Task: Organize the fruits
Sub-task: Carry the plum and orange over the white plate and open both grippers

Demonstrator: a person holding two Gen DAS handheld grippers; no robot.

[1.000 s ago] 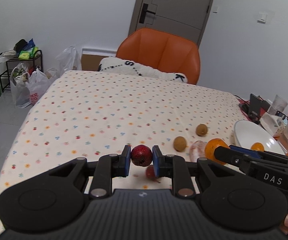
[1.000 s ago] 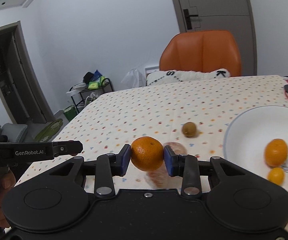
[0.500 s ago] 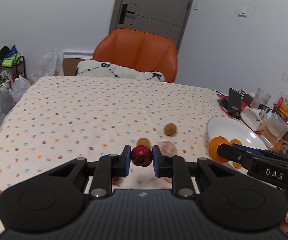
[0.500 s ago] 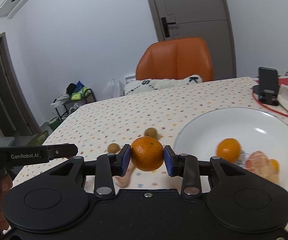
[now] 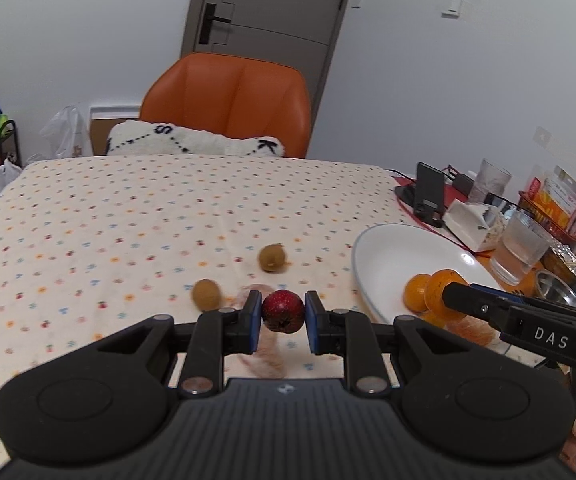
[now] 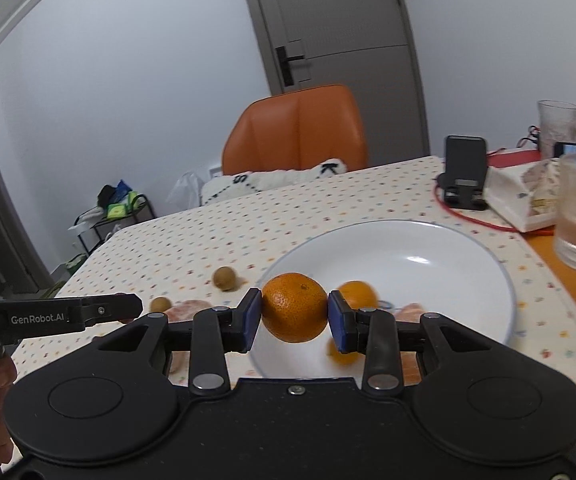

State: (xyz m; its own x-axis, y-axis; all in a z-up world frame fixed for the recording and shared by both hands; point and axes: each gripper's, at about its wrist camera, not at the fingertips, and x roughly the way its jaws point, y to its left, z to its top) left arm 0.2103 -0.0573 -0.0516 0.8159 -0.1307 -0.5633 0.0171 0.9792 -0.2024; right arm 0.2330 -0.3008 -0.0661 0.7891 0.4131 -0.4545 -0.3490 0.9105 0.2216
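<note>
Orange, round and firm-skinned, the tangerine point(image 6: 294, 307) sits clenched across its middle in the right gripper point(image 6: 294, 314) above the white ceramic plate point(image 6: 467, 248); the left gripper point(image 5: 282, 314) pinches a small, light dark-red fruit point(image 5: 282, 311) over the tabletop point(image 5: 128, 220).

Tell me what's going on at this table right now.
A person is sorting fruit with two handheld grippers. The right gripper holds an orange over the white plate, which already has fruit on it. The left gripper holds a small red fruit above the tablecloth, where two small brown fruits lie loose.
</note>
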